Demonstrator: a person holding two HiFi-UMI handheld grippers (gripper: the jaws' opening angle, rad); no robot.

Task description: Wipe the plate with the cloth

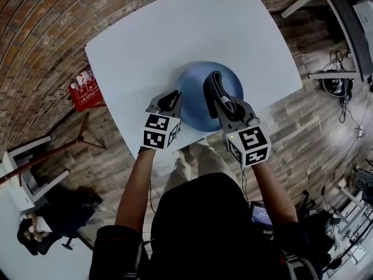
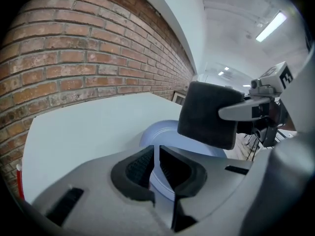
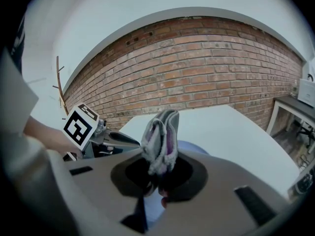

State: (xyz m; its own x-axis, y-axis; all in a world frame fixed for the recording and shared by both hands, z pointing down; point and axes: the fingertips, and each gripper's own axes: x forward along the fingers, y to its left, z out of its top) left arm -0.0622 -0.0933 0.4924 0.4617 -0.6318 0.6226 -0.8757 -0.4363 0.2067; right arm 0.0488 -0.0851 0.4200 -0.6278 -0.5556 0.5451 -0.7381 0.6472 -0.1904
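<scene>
Softness and limpness are expected of the cloth (image 1: 217, 92), which is pinched folded in the closed right claw (image 1: 228, 105) over the blue plate (image 1: 195, 101) near the surface's (image 1: 175, 34) front edge. The plate, judged stiff, smooth and breakable, is clamped at its rim by the left claw (image 1: 170, 102), a sound place to steady it.

Bright, even indoor light from overhead, with a ceiling strip lamp (image 2: 271, 26) blown out to glare in the left gripper view. Only faint, soft shadows on the white table (image 1: 145, 34), slightly washed out. Strong fisheye bending of brick lines and table edges in every view, darkening to black at the corners of both gripper views. Fairly sharp on the cloth (image 3: 160, 136) in the right tool (image 3: 157, 175); softer on the plate (image 2: 165, 134) and near housings.
</scene>
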